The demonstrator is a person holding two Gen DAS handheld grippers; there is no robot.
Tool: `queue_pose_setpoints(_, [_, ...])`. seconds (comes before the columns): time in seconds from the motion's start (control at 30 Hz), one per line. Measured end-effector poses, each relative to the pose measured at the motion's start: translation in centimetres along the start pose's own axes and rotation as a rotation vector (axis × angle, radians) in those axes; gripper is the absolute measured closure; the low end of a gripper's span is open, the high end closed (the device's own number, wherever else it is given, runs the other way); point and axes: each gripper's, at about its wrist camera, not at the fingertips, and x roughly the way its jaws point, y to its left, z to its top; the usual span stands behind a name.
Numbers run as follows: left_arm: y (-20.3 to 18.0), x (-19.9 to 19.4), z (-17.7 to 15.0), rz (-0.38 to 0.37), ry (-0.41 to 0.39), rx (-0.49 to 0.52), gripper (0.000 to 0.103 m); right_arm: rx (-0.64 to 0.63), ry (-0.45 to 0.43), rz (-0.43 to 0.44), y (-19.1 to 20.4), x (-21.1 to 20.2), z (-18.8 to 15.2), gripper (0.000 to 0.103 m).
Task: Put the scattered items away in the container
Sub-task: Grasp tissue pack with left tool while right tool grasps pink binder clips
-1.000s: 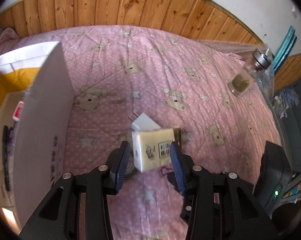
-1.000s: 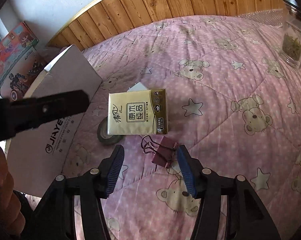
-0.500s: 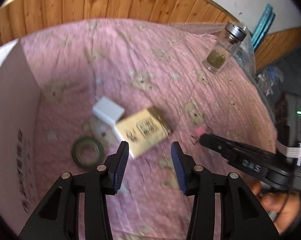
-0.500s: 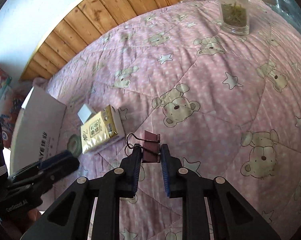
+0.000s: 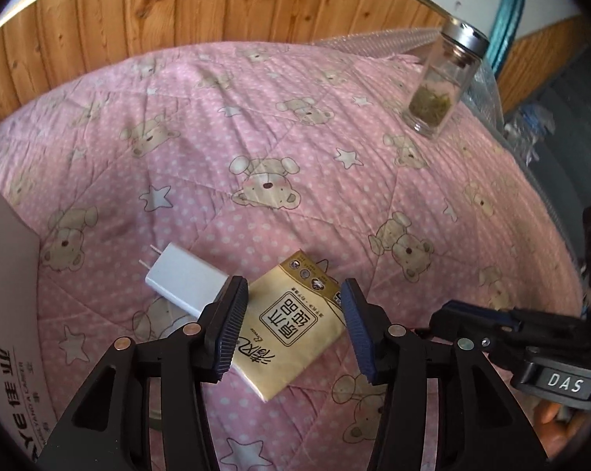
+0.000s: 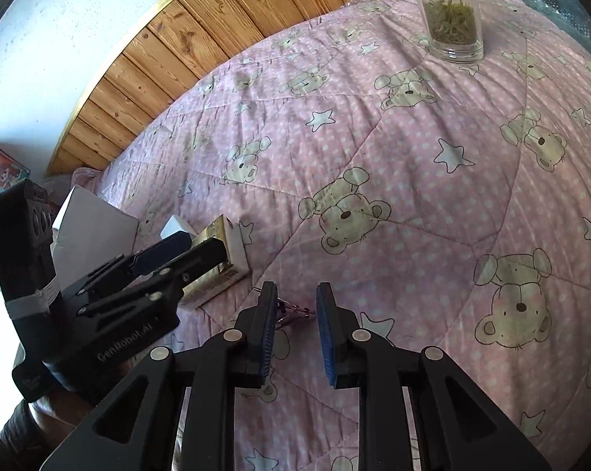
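Left gripper (image 5: pixel 293 290), held in my left hand, points down at a bed, and its jaws are opening. A gold tissue pack (image 5: pixel 291 333) lies flat on the quilt between the two blue ribbed pads. The right pad stands clear of the pack; the left pad is close to its edge, and I cannot tell if it touches. Just beyond the left pad, a white plug-in charger (image 5: pixel 183 278) lies on its side, right next to the pack, with its two prongs pointing away from it. Further left, the plain white wall of a cardboard box (image 5: pixel 8 294) fills the edge of the view, with printed lettering low on its side.

Right gripper (image 6: pixel 296 290), in my right hand, is narrowed on a small pink binder clip (image 6: pixel 293 309), which sits between its pads low against the quilt, near the tissue pack. From this side, my left gripper's fingers reach in from the left over the pack.

Everything rests on a pink quilt (image 5: pixel 256 117) printed with bears and stars. Well apart from the other things, near the far right corner, a glass jar (image 5: pixel 438 90) with a metal lid stands upright, green leaves in its bottom. Wooden panelling (image 5: pixel 216 4) runs behind the bed.
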Motion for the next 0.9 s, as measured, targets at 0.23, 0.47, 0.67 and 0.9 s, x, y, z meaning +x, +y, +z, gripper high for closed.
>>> queue_pose_setpoints(0.23, [-0.1, 0.0, -0.3, -0.017, 0.05, -0.018, 0.051, -0.001, 0.002, -0.005, 0.2, 0.2, -0.1, 0.066])
queue_pose_setpoints(0.47, [-0.6, -0.6, -0.7, 0.08, -0.005, 0.064, 0.051, 0.069, -0.059, -0.062, -1.8, -0.9, 0.5, 0.066])
queue_pose_setpoints(0.67, [-0.2, 0.3, -1.2, -0.023, 0.07, 0.029, 0.05, 0.059, -0.033, 0.003, -1.4, -1.8, -0.6, 0.059])
queue_pose_setpoints(0.9, [-1.2, -0.2, -2.4, -0.035, 0.077, 0.033, 0.049, 0.04, 0.034, 0.1, -0.1, 0.4, -1.5, 0.059])
